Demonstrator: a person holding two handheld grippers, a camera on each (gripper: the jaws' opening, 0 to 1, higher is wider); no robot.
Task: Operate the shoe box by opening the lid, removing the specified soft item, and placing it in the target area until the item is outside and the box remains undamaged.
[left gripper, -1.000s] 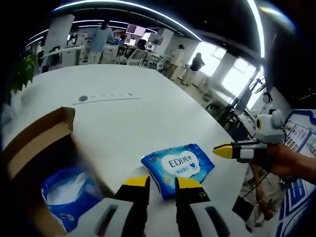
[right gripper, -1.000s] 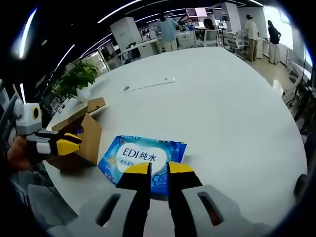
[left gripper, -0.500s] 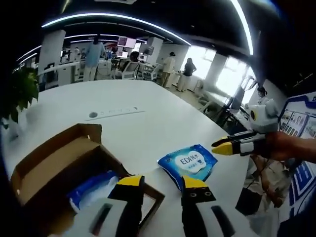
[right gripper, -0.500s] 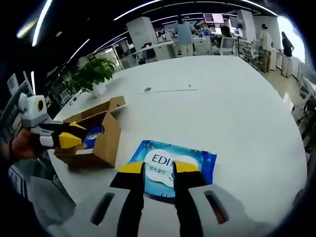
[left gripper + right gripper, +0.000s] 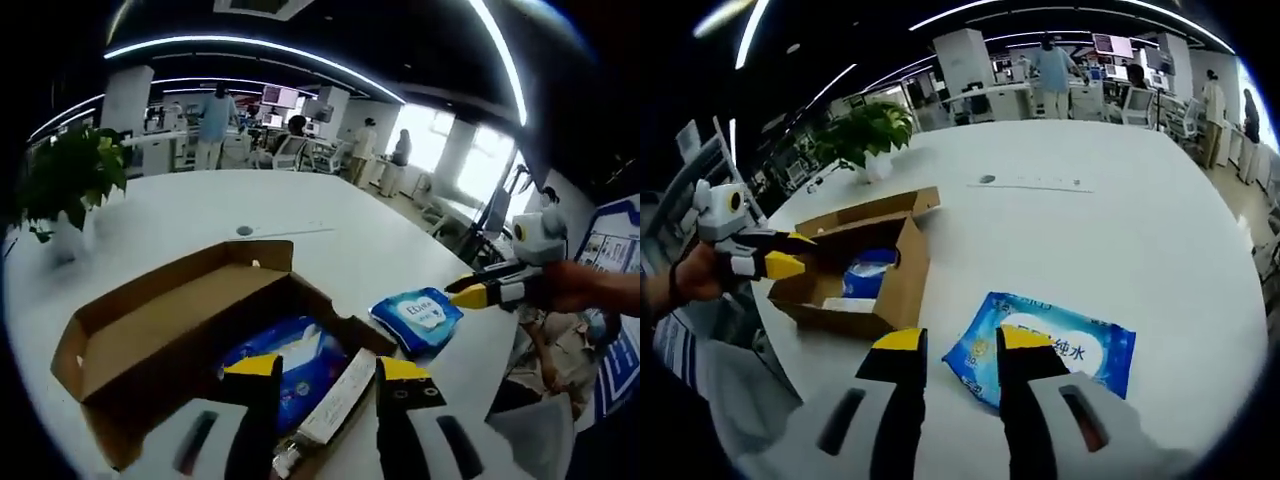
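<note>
The brown shoe box stands with its lid folded back, and a blue soft pack lies inside. My left gripper hovers open just above the box's near edge. A second blue wipes pack lies flat on the white table, outside the box. Above that pack's near-left corner my right gripper is open and holds nothing. In the left gripper view the same pack lies right of the box, with the right gripper beside it. The left gripper shows by the box's left end.
A potted plant stands on the table beyond the box. A thin grey strip lies farther back. People and desks fill the far room. The table's edge curves close on the right, with a person's legs beyond it.
Both views have drawn back. My left gripper has shifted from the table beside the wipes pack to over the box. Both pairs of jaws stand wider apart. The pack on the table has stayed put.
</note>
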